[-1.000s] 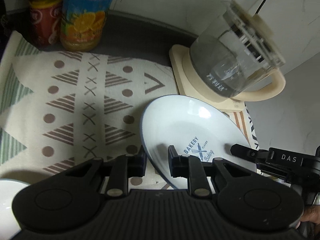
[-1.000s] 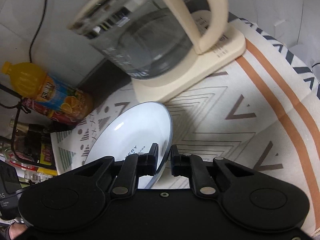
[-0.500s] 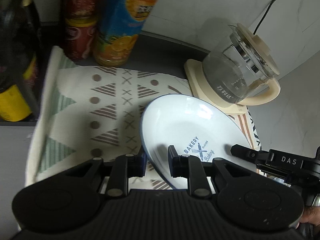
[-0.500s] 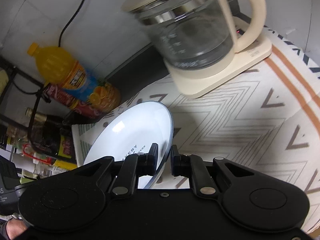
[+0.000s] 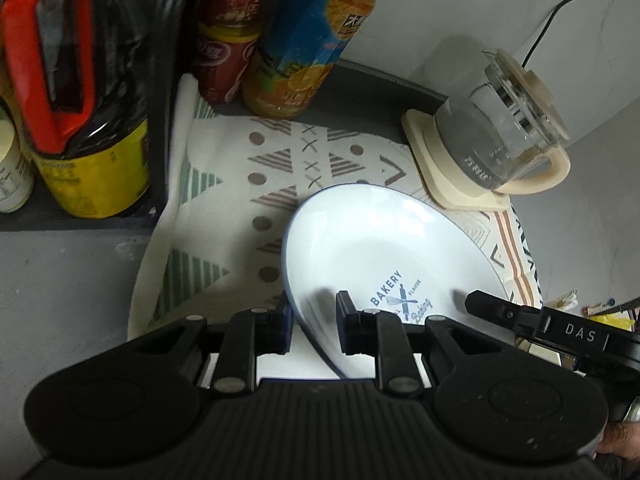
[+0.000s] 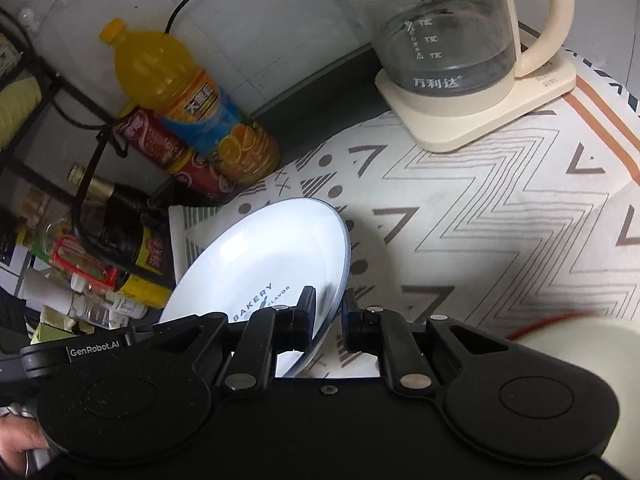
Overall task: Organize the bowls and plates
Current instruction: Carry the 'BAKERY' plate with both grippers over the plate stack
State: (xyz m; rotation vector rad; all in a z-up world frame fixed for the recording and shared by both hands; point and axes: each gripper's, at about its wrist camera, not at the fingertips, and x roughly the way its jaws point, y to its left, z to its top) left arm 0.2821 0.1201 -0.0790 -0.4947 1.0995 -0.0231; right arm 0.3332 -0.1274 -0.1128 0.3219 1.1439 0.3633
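A white plate [image 5: 380, 248] with a blue rim and "BAKERY" print is held in the air above the patterned mat. My left gripper [image 5: 314, 312] is shut on its near left rim. My right gripper [image 6: 330, 308] is shut on the opposite rim of the same plate [image 6: 264, 256], and its black body shows in the left wrist view [image 5: 540, 328]. A white bowl with a red rim [image 6: 580, 332] sits blurred at the right edge of the right wrist view.
A glass kettle on a cream base [image 5: 492, 144] [image 6: 452, 40] stands at the back of the mat [image 6: 500, 208]. An orange juice bottle [image 6: 188, 96], red cans [image 6: 176, 152] and dark sauce bottles [image 5: 80, 92] crowd the left side.
Both grippers have lifted and pulled back with the plate held between them. The kettle and mat look farther away, and the bottles on the left have come into view.
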